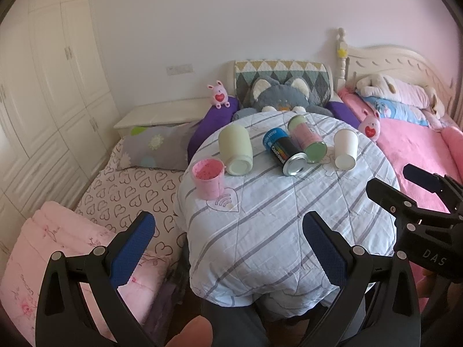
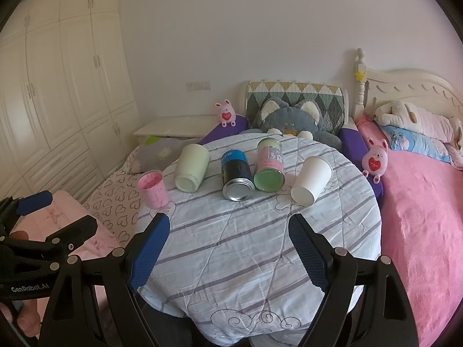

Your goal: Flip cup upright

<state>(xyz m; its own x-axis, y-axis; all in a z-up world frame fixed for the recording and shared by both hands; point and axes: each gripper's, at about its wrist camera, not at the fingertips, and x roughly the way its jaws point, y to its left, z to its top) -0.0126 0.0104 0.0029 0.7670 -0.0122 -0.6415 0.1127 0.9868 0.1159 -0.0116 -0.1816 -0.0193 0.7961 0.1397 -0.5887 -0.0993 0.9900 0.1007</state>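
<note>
We held the left gripper [image 1: 228, 243] and right gripper [image 2: 230, 248] near the tabletop [image 2: 246, 245], both with jaws spread and empty. Farther on, the pink cup [image 2: 153, 189] stood upright at the left edge. Beyond it lay a cream cup [image 2: 192, 172], a dark can [image 2: 235, 175], a green jar [image 2: 269, 166] and a white cup [image 2: 312, 179], all on their sides.
</note>
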